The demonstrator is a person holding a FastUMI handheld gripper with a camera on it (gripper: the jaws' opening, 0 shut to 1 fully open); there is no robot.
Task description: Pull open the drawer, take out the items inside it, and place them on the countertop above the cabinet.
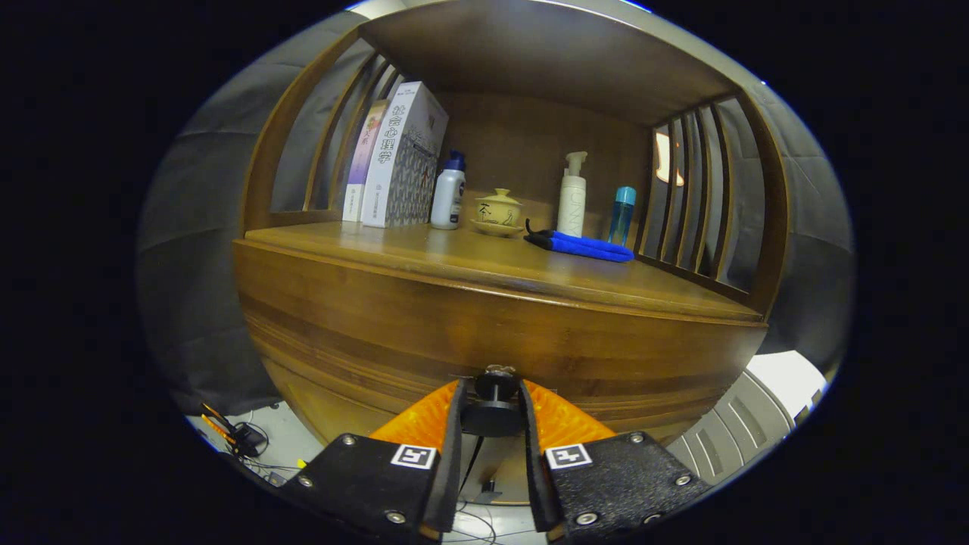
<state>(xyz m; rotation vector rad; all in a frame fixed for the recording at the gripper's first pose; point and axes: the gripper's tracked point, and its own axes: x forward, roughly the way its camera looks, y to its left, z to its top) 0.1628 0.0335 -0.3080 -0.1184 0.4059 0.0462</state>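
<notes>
A wooden cabinet faces me, its drawer front (484,333) a broad brown panel just ahead of my fingers. A dark round drawer knob (496,397) sticks out of that panel low in the middle. My gripper (493,393) has both fingers pressed on the knob's sides. Above the drawer runs the wooden countertop (454,265), under a shelf roof with slatted sides. The drawer's inside is hidden.
On the countertop stand books (394,159) at the left, a white bottle with blue cap (448,193), a yellow lidded cup (498,208), a white pump bottle (572,198), a teal bottle (622,213) and a folded blue cloth (587,246). Cables (242,439) lie on the floor.
</notes>
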